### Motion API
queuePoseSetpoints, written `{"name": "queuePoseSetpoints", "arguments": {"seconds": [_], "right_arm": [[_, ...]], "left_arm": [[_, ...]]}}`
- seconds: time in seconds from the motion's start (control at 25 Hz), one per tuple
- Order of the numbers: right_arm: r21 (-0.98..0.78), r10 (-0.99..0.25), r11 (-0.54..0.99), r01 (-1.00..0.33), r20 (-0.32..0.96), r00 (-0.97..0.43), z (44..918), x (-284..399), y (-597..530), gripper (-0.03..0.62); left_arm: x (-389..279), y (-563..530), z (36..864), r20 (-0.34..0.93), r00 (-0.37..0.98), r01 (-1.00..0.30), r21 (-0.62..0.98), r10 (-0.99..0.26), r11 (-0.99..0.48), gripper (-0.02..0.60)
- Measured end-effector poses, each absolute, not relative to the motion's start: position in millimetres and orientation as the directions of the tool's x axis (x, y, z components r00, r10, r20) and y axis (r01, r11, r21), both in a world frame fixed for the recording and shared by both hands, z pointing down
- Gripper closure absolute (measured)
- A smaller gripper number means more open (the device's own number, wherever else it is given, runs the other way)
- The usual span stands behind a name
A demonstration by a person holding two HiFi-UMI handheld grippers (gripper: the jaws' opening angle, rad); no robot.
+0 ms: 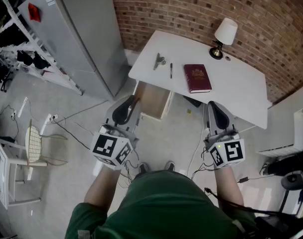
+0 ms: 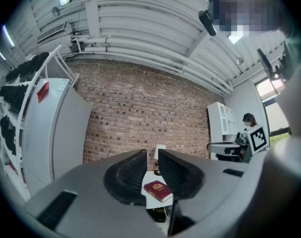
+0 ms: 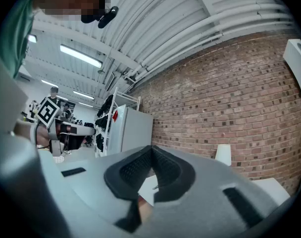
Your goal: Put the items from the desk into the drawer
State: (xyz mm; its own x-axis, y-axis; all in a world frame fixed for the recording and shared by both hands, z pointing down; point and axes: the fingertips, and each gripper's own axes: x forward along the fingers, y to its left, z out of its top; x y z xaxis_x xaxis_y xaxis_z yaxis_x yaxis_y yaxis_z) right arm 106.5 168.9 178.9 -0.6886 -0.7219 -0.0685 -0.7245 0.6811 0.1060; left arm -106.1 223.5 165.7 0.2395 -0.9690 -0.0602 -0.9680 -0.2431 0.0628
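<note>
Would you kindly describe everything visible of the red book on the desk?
The book is dark red, apparently hardbound, with a gold emblem on its cover. It is closed and lies flat, cover up, on the white desk, right of the black pen and in front of the lamp. Only the desk touches it.

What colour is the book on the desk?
The book is dark red with a gold emblem on its cover; clearest in the head view.

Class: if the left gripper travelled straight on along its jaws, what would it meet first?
Probably the red book on the white desk: it shows right between the left gripper's slightly parted jaws. Nothing shows nearer, though depth is hard to judge.
</note>
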Motion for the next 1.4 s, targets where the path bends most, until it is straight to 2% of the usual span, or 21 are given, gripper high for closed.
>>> {"name": "queuePoseSetpoints", "arguments": {"seconds": [0.48,1.08,1.4], "right_arm": [[0.027,-0.700,0.710,-0.704,-0.079,-0.710,187,131,152,0.591],[0.029,-0.659,0.750,-0.661,-0.064,-0.750,205,170,122,0.591],[0.011,-0.666,0.745,-0.667,-0.044,-0.744,216,174,105,0.591]], "left_arm": [[-85,212,173,-0.034,0.210,-0.975,0.066,-0.977,-0.212,0.517],[-43,200,184,0.001,0.140,-0.989,0.053,-0.990,-0.140,0.518],[-42,177,191,0.026,0.150,-0.987,0.056,-0.988,-0.149,0.519]]}}
